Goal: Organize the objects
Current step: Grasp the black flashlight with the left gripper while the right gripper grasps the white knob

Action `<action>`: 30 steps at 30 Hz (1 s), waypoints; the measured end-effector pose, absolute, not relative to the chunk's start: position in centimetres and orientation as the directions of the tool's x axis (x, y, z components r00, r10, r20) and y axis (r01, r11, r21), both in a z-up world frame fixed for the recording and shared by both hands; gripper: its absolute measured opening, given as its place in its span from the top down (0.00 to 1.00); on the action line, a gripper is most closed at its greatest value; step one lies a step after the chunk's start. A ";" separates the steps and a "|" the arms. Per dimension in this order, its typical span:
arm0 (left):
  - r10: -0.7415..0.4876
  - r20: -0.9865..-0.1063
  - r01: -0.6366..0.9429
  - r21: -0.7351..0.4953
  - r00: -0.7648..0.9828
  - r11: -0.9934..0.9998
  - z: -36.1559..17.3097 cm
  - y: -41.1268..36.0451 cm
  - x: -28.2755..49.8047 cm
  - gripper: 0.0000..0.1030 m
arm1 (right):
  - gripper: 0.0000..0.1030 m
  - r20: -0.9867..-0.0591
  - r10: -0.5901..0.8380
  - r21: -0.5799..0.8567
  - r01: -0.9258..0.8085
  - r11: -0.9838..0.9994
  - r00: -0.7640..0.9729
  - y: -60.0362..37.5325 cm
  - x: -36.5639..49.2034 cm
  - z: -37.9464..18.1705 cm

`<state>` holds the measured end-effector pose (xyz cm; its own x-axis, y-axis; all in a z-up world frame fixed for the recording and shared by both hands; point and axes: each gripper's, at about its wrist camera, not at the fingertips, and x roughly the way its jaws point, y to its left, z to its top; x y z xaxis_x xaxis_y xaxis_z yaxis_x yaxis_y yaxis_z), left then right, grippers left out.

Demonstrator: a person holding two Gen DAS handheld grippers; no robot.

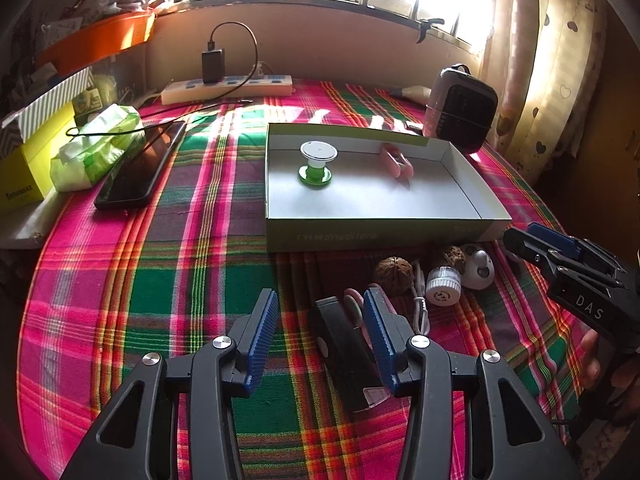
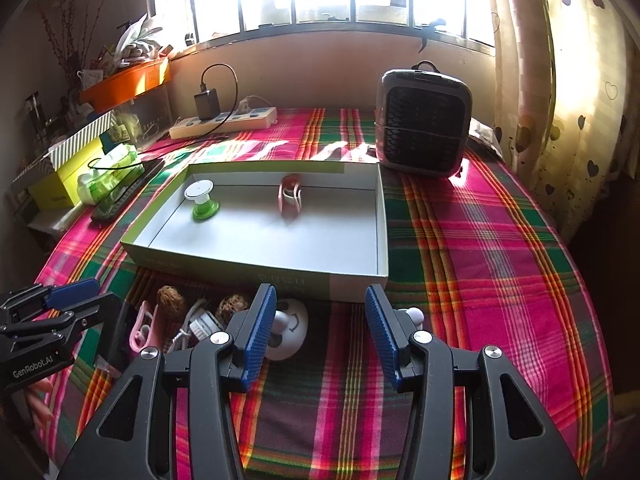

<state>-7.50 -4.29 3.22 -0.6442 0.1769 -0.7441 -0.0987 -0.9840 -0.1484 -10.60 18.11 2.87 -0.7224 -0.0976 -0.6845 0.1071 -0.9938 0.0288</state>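
A shallow green-sided box (image 1: 376, 236) (image 2: 360, 280) lies on the plaid cloth. Inside it stand a green-and-white spool (image 1: 317, 162) (image 2: 203, 199) and a pink clip (image 1: 396, 160) (image 2: 289, 197). In front of the box lie a black block (image 1: 344, 360), a pink clip (image 2: 141, 330), two walnuts (image 1: 394, 272) (image 2: 170, 298), a white round cap (image 1: 442, 286), a white cord (image 1: 420, 304) and a white round toy (image 1: 480, 268) (image 2: 290, 330). My left gripper (image 1: 322, 314) is open, with the black block between its fingers. My right gripper (image 2: 320, 314) is open and empty, its left finger over the white toy.
A small black-and-grey heater (image 2: 424, 120) stands at the back right. A power strip with a charger (image 1: 226, 86) lies by the wall. A phone (image 1: 142, 164), a tissue pack (image 1: 96, 148) and yellow boxes (image 1: 32, 160) sit at the left. A curtain (image 2: 568, 80) hangs on the right.
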 end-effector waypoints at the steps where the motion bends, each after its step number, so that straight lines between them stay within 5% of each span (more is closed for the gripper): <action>1: 0.181 -0.744 -0.098 -0.155 -0.643 -0.983 3.1 -4.4 -7.3 0.58 | 0.53 -0.685 -0.092 0.025 0.103 -0.994 -0.723 18.3 -10.4 2.7; 30: 0.189 -0.796 -0.106 -0.156 -0.574 -0.982 0.9 -3.7 -6.8 0.58 | 0.53 -0.757 -0.073 0.059 0.043 -0.997 -0.649 23.1 -10.6 -0.3</action>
